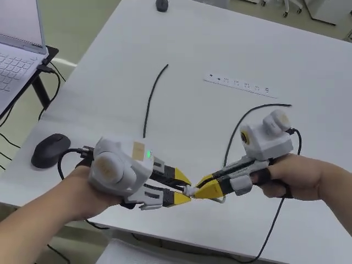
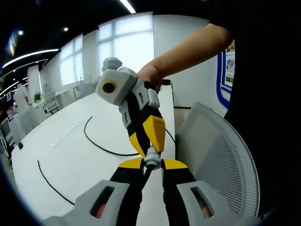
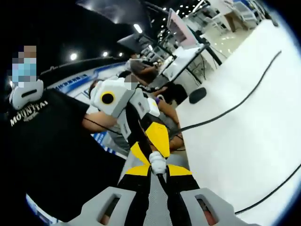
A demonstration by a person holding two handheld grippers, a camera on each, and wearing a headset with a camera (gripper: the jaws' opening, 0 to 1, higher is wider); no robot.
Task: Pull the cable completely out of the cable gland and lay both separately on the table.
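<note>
Left claw point(image 1: 186, 191) and right claw point(image 1: 199, 188) both pinch the cable gland point(image 1: 191, 191) tip-to-tip; mouse point(image 1: 50, 149), loose black cable point(image 1: 151, 99) lie beyond.

Left tool point(image 1: 188, 190), right tool point(image 1: 199, 188) clamped tip-to-tip.

A white table point(image 1: 220, 49) is stretching toward large windows point(image 2: 126, 44), with ceiling light strips point(image 2: 128, 5) glowing overhead. A laptop point(image 1: 16, 55) is sitting on a black stand point(image 1: 42, 88) beside it, above pale green floor point(image 1: 82, 25); a grey mesh chair point(image 2: 216, 150) is standing at the near edge.
</note>
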